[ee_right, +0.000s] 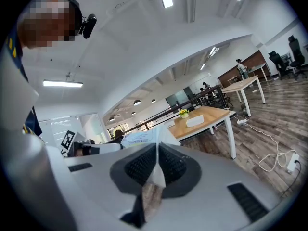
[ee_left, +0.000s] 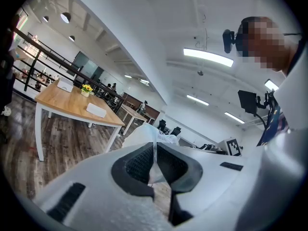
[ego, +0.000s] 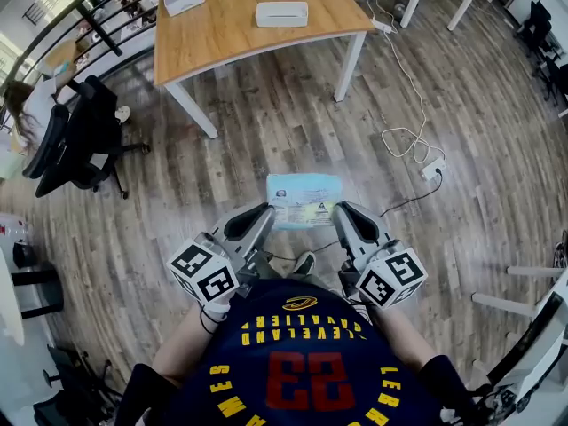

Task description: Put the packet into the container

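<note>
lite: bright, even, frm ceiling strips [ee_left: 207, 57] | dist: strong fisheye, dark corners | blur: slight

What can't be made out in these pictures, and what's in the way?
- The container: no view shows which thing it is.
- Print on the packet: head view, too small, blurred.
- The packet's near corners: head view, hidden inside the left tongs and right tongs.

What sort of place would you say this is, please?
Most likely an open-plan office: a wooden table on white legs, a black swivel chair near it on the wood-look floor, and strip lights on the ceiling.
</note>
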Demonstrator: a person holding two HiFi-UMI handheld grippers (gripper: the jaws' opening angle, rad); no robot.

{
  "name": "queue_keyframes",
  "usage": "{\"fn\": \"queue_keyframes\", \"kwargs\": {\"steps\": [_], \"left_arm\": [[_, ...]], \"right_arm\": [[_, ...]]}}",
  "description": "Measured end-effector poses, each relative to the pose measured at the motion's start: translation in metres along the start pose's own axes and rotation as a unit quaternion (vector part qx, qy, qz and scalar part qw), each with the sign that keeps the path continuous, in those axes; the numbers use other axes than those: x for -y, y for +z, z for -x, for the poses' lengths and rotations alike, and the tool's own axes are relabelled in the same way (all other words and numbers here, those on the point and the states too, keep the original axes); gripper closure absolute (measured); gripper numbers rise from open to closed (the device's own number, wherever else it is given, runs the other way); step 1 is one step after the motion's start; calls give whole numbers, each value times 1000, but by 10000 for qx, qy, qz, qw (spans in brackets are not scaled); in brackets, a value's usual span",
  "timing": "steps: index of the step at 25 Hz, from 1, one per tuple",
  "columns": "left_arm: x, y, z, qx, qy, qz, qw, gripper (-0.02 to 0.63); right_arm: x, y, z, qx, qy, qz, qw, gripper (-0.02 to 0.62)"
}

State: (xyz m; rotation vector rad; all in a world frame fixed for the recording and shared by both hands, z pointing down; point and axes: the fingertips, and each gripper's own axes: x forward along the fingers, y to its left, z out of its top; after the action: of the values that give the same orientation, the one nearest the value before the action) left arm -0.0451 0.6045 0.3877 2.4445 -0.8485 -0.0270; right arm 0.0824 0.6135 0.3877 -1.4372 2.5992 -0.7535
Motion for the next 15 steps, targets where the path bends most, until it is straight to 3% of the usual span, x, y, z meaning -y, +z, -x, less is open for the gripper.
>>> {"fn": "queue_keyframes", "kwargs": {"steps": [8, 15], "left_arm": [[-34, 13, -17, 8, 80, 43, 10000, 577], [-100, 47, -46, -7, -53, 258, 9997, 578]], "right_arm": [[15, 2, -38, -176, 33, -47, 9998, 578], [35, 19, -111, -327, -161, 9, 9993, 578]]}}
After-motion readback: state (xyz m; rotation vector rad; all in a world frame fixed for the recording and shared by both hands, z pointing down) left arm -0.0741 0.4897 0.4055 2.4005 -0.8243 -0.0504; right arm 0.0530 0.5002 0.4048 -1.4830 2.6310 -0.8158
